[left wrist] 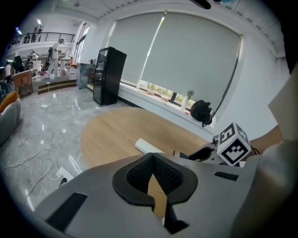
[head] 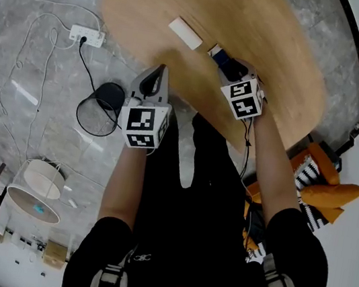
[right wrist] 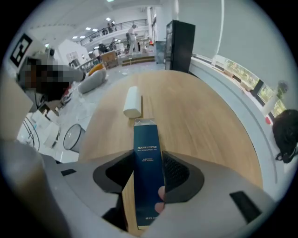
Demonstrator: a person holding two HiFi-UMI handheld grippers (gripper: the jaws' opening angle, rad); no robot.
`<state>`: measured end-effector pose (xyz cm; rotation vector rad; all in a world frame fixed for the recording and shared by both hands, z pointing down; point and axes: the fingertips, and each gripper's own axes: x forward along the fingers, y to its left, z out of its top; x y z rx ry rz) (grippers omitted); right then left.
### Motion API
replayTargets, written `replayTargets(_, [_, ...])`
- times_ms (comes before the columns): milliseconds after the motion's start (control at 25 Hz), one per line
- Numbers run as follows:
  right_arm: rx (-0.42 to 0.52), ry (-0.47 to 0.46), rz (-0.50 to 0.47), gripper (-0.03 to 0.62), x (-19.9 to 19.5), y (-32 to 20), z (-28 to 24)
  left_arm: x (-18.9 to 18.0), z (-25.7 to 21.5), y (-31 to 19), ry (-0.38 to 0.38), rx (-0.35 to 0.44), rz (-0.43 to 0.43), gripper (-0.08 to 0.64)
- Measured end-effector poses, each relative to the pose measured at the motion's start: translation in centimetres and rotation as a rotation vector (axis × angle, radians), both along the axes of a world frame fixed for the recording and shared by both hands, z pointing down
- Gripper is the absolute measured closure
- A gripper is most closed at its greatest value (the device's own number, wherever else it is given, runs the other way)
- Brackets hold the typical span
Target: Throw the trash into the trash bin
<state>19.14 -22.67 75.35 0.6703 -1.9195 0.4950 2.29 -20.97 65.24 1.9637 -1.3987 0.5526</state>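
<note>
- While the right gripper point(right wrist: 148, 173) points steeply down at the oval, light wooden table point(head: 284, 48), its jaws stand wide apart, one on each side of a dark blue oblong cardboard box point(right wrist: 147, 151).
- That box lies flat on the tabletop near the person's edge. Its long side runs along the line of the jaws, and small white print shows on its upper face.
- It nearly fills the gap between the two black ribbed pads. A sliver of wood shows beside its left edge lower down, and nothing shows the pads pressing on it.
- Just beyond the far end of the box lies a white oblong packet point(head: 186, 33), apart from it, also on the table.
- The left gripper point(left wrist: 152, 158) has its jaws together at the tips, with nothing between them. Only table wood shows through the small gap behind the tips.
- In the head view the left gripper hangs at the table's near edge, to the left of the right one. Each gripper carries its marker cube.
- The round black wire-mesh trash bin point(head: 109, 97) stands on the grey marble floor point(head: 33, 81), left of the table and near the left gripper.
- A white power strip point(head: 87, 36) with trailing cables lies on the floor beyond the bin.
</note>
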Motion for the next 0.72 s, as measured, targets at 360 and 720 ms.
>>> replayTargets(360, [0.335,-0.208,0.215,0.403,0.6,-4.2,-11.2,1.7,-1.5,-1.7,0.022,0.031,-0.001,0.555])
replayTargets(720, [0.446,-0.289,0.258,0.403,2.8,-4.9,-17.1,4.6,-5.9,-2.9,0.024,0.089,-0.029,0.555])
